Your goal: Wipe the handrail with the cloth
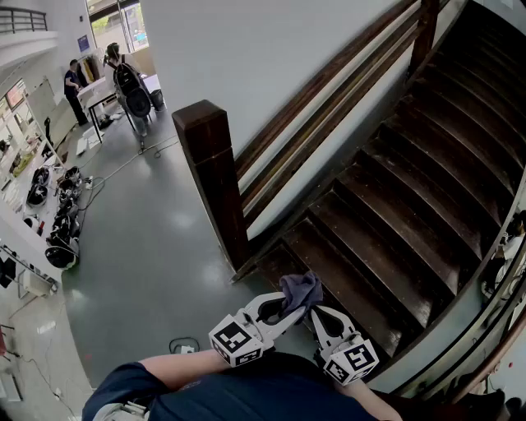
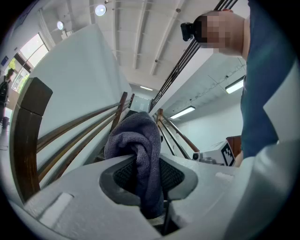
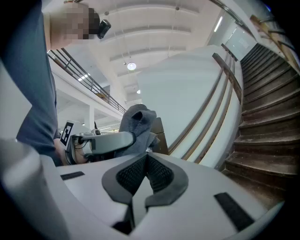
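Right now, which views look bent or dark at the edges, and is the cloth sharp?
Head view: evenly lit, the handrail bows from the wide lens, the cloth is sharp. Left gripper view: black corners, the cloth in focus, a ceiling lamp glares. Right gripper view: black corners too, stairs curved.

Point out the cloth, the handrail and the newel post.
cloth [image 1: 300, 289], head view, bunched upper folds.
handrail [image 1: 329, 79], head view, middle of top rail.
newel post [image 1: 218, 189], head view, front face.
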`<state>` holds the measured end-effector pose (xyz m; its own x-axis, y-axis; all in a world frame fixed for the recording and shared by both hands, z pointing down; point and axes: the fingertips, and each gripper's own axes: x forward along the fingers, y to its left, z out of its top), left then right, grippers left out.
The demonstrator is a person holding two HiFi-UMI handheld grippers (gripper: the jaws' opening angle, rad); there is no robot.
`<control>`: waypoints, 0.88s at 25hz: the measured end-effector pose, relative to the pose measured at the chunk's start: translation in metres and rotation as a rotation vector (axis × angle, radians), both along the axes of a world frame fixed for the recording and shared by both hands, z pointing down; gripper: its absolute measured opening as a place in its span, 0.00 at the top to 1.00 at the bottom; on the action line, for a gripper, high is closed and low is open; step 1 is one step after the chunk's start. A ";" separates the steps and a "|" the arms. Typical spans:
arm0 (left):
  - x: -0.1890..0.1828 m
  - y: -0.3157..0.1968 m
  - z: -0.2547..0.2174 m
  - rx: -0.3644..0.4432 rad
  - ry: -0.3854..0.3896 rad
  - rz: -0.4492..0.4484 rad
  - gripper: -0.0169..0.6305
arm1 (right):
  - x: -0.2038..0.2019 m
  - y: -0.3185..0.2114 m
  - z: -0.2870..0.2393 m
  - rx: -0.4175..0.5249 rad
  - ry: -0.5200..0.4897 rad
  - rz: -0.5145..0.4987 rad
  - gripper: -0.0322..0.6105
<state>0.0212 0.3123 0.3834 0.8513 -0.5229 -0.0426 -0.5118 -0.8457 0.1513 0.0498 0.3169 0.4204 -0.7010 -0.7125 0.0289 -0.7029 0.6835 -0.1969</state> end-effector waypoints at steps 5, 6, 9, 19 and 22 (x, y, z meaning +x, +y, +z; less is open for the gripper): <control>0.000 0.003 -0.002 0.003 -0.001 0.003 0.82 | 0.000 0.003 -0.002 0.003 0.000 -0.001 0.94; 0.000 0.003 -0.002 0.003 -0.002 0.003 0.82 | 0.000 0.003 -0.002 0.004 0.000 -0.002 0.94; 0.002 0.002 -0.002 0.003 -0.005 0.001 0.82 | 0.002 0.001 -0.002 0.005 -0.001 -0.005 0.94; 0.017 -0.005 -0.004 0.004 -0.014 -0.016 0.82 | 0.017 -0.004 -0.003 0.003 -0.028 -0.026 0.94; 0.026 -0.006 -0.003 0.016 -0.017 -0.023 0.82 | 0.026 -0.006 -0.002 0.015 -0.030 -0.036 0.94</control>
